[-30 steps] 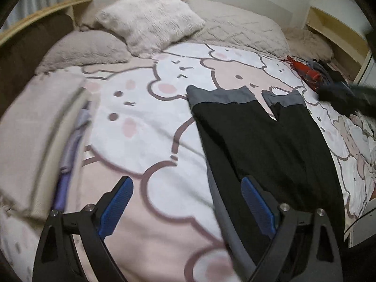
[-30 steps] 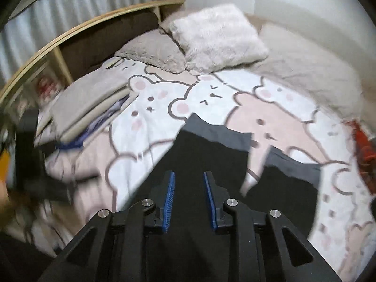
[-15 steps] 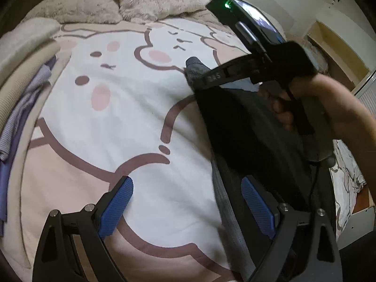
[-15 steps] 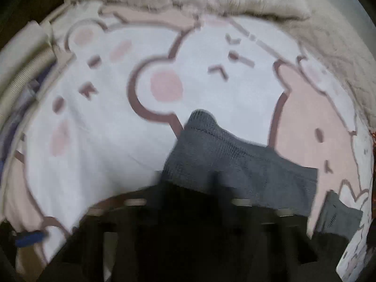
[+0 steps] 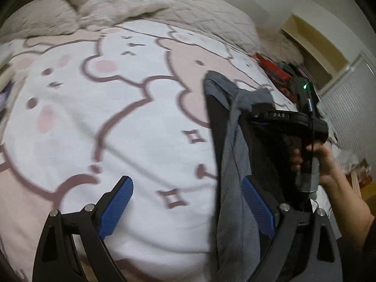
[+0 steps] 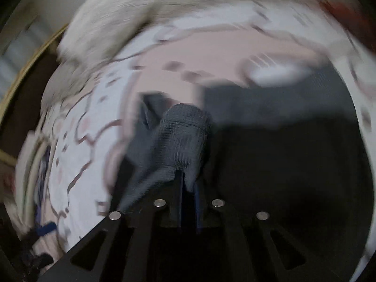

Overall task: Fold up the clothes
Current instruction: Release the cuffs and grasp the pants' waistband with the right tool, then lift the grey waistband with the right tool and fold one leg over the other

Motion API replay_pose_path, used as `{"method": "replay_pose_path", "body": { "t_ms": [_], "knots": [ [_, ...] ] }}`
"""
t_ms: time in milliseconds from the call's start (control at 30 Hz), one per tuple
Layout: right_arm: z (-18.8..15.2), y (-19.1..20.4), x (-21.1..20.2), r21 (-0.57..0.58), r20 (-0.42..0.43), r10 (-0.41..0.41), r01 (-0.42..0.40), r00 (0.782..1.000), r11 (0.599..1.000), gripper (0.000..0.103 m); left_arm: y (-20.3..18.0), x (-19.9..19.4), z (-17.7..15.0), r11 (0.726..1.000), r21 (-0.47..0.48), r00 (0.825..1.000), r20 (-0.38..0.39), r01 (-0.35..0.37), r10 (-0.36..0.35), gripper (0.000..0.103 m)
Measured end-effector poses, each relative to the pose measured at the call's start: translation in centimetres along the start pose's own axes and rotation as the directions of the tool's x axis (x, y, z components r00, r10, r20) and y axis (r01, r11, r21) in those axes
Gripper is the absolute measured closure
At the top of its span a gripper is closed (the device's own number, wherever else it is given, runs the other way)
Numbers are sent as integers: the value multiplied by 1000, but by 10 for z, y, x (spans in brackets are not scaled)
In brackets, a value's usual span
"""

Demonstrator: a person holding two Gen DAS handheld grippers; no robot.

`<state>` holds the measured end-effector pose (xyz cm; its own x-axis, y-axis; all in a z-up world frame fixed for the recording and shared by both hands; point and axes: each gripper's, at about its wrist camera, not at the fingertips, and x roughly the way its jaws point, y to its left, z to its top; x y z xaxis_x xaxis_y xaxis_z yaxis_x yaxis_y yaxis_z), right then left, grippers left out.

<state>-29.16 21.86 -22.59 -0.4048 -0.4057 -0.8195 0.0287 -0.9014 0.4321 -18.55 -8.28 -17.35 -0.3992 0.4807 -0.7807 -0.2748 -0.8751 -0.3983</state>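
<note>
A black garment with grey ribbed cuffs (image 5: 232,145) lies on the right of the bed, one grey edge lifted. My right gripper (image 6: 188,185) is shut on a grey ribbed cuff (image 6: 185,136) of that garment and holds it raised; it also shows in the left wrist view (image 5: 253,111), gripping the grey fabric. My left gripper (image 5: 188,202) is open and empty low over the bedspread, its right finger (image 5: 257,206) next to the hanging grey edge.
The bed has a white and pink bear-print cover (image 5: 112,122). Fluffy pillows (image 5: 105,2) lie at the head. Red and dark items (image 5: 275,68) sit at the far right edge. A stack of folded clothes (image 6: 35,164) lies at the left.
My right gripper reached the garment's grey cuff, shut on it and lifted it across to the right. My left gripper moved right along the bed, staying open.
</note>
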Motion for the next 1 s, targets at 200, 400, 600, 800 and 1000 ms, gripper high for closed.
{"method": "replay_pose_path", "body": {
  "t_ms": [200,400,600,800,1000],
  "knots": [
    [-3,-12,-51,66,135,-66,57,989,996,46,-23,24,-4,997,43,997,-52,58,-56,10],
    [23,42,-53,-14,49,44,-43,998,999,56,-26,42,-16,995,23,990,-110,93,-90,10],
    [37,73,-1,-58,-121,-81,75,989,996,68,-35,42,-34,994,58,988,-130,88,-80,10],
    [27,68,20,-234,-109,-281,250,953,939,103,-38,38,-37,992,56,986,-134,109,-101,10],
    [5,33,-62,-141,66,-175,183,982,973,103,-43,39,-41,990,77,983,-149,119,-107,10]
  ]
}}
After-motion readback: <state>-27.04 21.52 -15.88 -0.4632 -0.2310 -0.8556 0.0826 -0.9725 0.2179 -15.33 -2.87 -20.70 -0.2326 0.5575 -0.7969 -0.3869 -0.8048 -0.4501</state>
